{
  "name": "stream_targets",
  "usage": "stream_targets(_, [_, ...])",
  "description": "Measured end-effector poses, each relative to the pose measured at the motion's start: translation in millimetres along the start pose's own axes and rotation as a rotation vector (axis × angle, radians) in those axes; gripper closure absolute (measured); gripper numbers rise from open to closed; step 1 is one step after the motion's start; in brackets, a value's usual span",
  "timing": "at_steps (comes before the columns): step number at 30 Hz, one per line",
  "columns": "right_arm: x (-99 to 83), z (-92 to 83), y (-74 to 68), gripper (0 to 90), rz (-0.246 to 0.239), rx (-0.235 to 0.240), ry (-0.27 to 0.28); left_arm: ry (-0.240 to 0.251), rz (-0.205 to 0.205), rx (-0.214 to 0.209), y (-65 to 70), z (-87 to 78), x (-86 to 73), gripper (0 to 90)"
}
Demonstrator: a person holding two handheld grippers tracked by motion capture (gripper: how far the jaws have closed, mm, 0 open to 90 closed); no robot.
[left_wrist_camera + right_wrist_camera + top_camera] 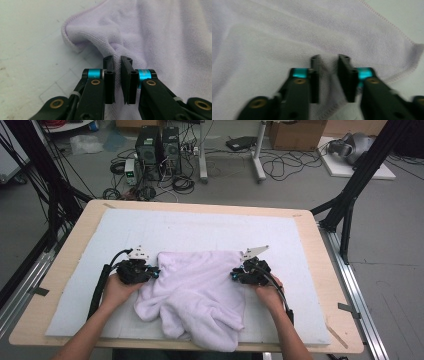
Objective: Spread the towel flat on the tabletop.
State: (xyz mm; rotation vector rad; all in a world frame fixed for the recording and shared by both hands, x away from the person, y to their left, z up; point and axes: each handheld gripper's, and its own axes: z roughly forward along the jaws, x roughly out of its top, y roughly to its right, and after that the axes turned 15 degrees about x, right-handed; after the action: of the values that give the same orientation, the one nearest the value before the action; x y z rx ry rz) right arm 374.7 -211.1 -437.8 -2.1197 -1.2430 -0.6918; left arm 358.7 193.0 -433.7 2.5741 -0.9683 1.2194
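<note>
Tongs, left (117,75) and right (329,77), pinch lilac towel (200,290) — edges bunched

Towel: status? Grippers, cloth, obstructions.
Left gripper and right gripper each pinch a towel edge. Towel rumpled on white pad. Nothing blocking.

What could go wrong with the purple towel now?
The left gripper and right gripper each pinch only a small fold of the towel, so it might slip free when lifted. Its near side hangs past the white mat, so it might slide off the table.
</note>
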Motion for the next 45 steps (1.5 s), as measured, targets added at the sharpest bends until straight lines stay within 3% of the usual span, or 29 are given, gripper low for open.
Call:
stream_targets(3, [-3.5, -4.6, 2.1, 87.5, 0.032, 0.031, 0.005, 0.016, 0.002, -0.015, 4.2, -2.6, 2.3, 82.9])
stream_targets(5, [-5.4, -9.5, -0.9, 87.7, 0.025, 0.028, -0.015, 0.026, 0.004, -0.053, 7.1, -7.2, 3.6, 83.0])
stream_targets(8, [-11.4, -18.6, -9.7, 87.9, 0.006, 0.037, -0.043, 0.063, 0.021, -0.149, 11.4, -17.8, 5.0, 80.2])
stream_targets(9, [-13.8, -21.4, -13.2, 87.9, 0.004, 0.046, -0.052, 0.065, 0.028, -0.154, 12.5, -21.7, 5.7, 76.3])
stream_targets(12, [-18.6, -31.0, -22.1, 87.4, -0.015, 0.052, -0.054, 0.077, 0.007, -0.134, 8.5, -27.9, 6.0, 64.8])
stream_targets(15, [-17.5, -40.3, -23.8, 82.5, -0.027, 0.036, 0.003, 0.082, -0.049, -0.106, -1.3, -25.1, 4.7, 64.3])
stream_targets(18, [-15.7, -42.8, -16.8, 72.3, -0.005, 0.021, 0.036, 0.078, -0.074, -0.076, -5.4, -16.5, 3.7, 64.4])
stream_targets(20, [-15.9, -40.7, -10.3, 63.0, 0.012, 0.002, 0.052, 0.062, -0.074, -0.064, -5.2, -8.6, 3.8, 61.0])
stream_targets(23, [-17.8, -33.3, 1.0, 56.6, 0.048, 0.012, 0.062, 0.018, -0.066, -0.071, -2.5, 4.8, 6.5, 55.9])
stream_targets(26, [-19.0, -23.5, 8.5, 55.3, 0.065, 0.01, 0.04, -0.003, -0.061, -0.078, 1.5, 15.0, 10.6, 57.3])
stream_targets(29, [-19.2, -18.7, 11.7, 62.8, 0.07, 0.001, 0.04, -0.018, -0.043, -0.088, 3.4, 22.2, 13.7, 77.5])
stream_targets(31, [-19.2, -18.6, 12.1, 72.2, 0.057, -0.013, 0.036, -0.024, -0.033, -0.09, 2.6, 23.6, 15.8, 83.2])
stream_targets(33, [-19.3, -19.7, 14.2, 85.7, 0.061, 0.015, 0.037, -0.022, -0.027, -0.067, 2.3, 21.8, 16.3, 84.9])
stream_targets(34, [-15.7, -19.9, 15.6, 87.3, 0.073, 0.034, 0.018, -0.023, -0.026, -0.053, 1.1, 20.3, 16.4, 85.3])
stream_targets(38, [-6.8, -23.3, 14.9, 87.8, 0.052, 0.024, -0.003, 0.018, -0.078, -0.008, -11.3, 10.0, 16.9, 85.7])
stream_targets(40, [1.4, -27.2, 16.6, 87.9, 0.034, 0.009, -0.016, 0.044, -0.108, 0.014, -19.8, 6.0, 17.2, 85.9])
stream_targets(41, [5.9, -30.0, 17.4, 88.0, 0.022, -0.008, -0.011, 0.031, -0.116, 0.012, -24.3, 5.8, 19.6, 86.0])
stream_targets(44, [23.5, -42.0, 28.3, 88.3, 0.012, -0.044, 0.006, 0.051, -0.121, 0.051, -36.9, 1.6, 35.2, 86.4])
stream_targets(45, [39.2, -52.9, 35.9, 88.4, 0.012, -0.076, 0.023, 0.06, -0.109, 0.073, -40.7, 0.1, 44.6, 86.6])
